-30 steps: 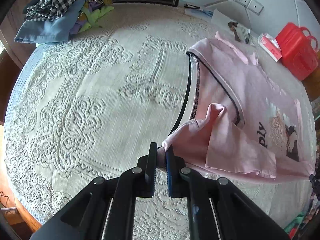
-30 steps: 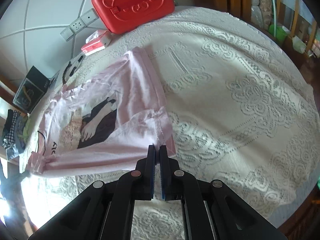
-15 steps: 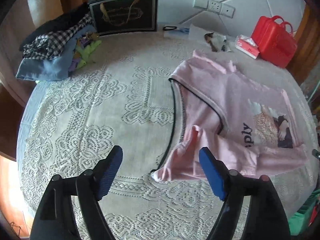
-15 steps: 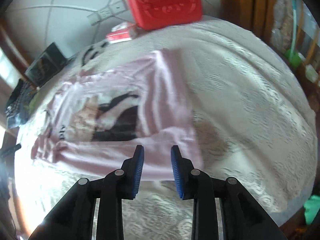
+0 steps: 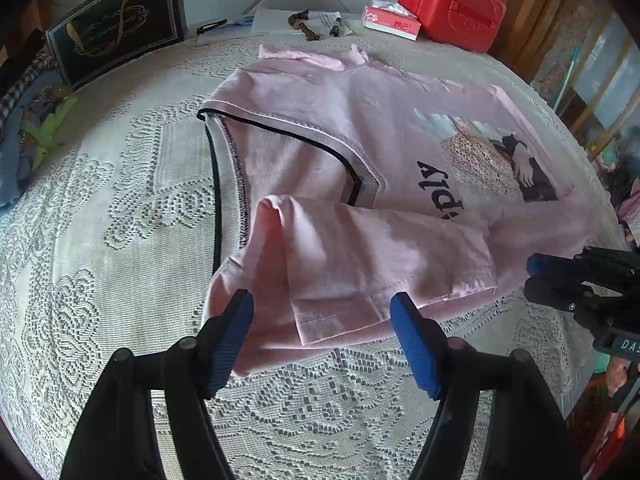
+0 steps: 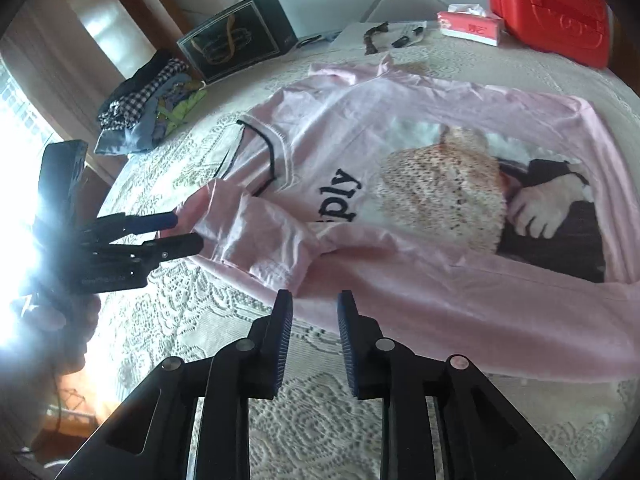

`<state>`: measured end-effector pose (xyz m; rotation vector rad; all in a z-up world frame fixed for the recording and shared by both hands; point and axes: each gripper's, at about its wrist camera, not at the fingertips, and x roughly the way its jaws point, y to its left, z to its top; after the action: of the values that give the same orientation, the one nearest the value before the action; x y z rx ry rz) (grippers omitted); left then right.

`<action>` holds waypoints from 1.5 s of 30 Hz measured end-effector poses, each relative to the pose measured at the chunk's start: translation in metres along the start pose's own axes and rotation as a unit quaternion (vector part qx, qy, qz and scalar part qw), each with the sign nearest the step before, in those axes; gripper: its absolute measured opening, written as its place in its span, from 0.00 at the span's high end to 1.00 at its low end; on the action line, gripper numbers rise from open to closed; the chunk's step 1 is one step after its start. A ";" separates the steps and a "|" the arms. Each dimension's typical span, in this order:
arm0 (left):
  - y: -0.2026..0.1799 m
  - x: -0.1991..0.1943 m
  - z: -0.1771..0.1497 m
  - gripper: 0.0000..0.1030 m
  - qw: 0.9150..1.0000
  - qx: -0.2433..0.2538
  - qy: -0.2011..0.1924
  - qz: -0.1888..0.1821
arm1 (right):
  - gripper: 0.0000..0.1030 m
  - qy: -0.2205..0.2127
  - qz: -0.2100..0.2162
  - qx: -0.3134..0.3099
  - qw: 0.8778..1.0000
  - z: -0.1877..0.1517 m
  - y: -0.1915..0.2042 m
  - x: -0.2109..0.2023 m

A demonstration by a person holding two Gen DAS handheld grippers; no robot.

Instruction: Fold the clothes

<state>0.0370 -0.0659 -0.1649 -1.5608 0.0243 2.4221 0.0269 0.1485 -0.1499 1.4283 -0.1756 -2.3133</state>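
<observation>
Both jaws stand released over the near edge of the pink T-shirt (image 5: 372,152), grasping nothing: I hold the left gripper (image 5: 322,312) spread wide just above the folded-in sleeve (image 5: 376,256), the right gripper (image 6: 314,308) parted more narrowly at the long folded side edge. The shirt lies print-up on the lace-covered desk (image 5: 120,240), collar toward my left, one side already turned in over the chest.

To do the next fold well, I judge each gripper should bite both layers at the near edge, close to the cloth's ends rather than mid-span, then lift together and carry level so the sleeve does not slide out. Thin knit will likely sag between two pinch points, so the jaws should stay taut apart. The lace may snag a low fingertip; I would come in shallow.

At the far side a red plastic case (image 5: 452,4) stands latched, contents hidden. Beside it a tissue box (image 5: 392,22) shows a tissue at its slot. Unfolded clothes (image 6: 148,108) are heaped at the far left, by a dark gift box (image 5: 120,28).
</observation>
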 end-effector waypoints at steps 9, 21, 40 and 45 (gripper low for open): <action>0.002 0.009 0.012 0.88 0.999 0.032 0.026 -0.013 | 0.88 0.034 -0.059 -0.052 0.996 0.009 0.032 0.042; 0.048 -0.005 0.112 0.42 0.997 -0.058 0.006 -0.041 | 0.85 -0.029 -0.030 0.129 0.991 0.105 -0.043 0.028; 0.014 0.029 0.070 0.60 0.994 0.072 0.068 -0.052 | 0.81 0.036 -0.035 0.011 0.999 0.085 -0.015 0.052; 0.050 0.036 0.115 0.58 0.997 -0.075 0.005 -0.020 | 0.92 0.007 -0.032 0.113 0.993 0.090 -0.051 0.061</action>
<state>-0.0912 -0.0891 -0.1542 -1.6184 -0.1898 2.4354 -0.0899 0.1603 -0.1751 1.5784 -0.4038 -2.3962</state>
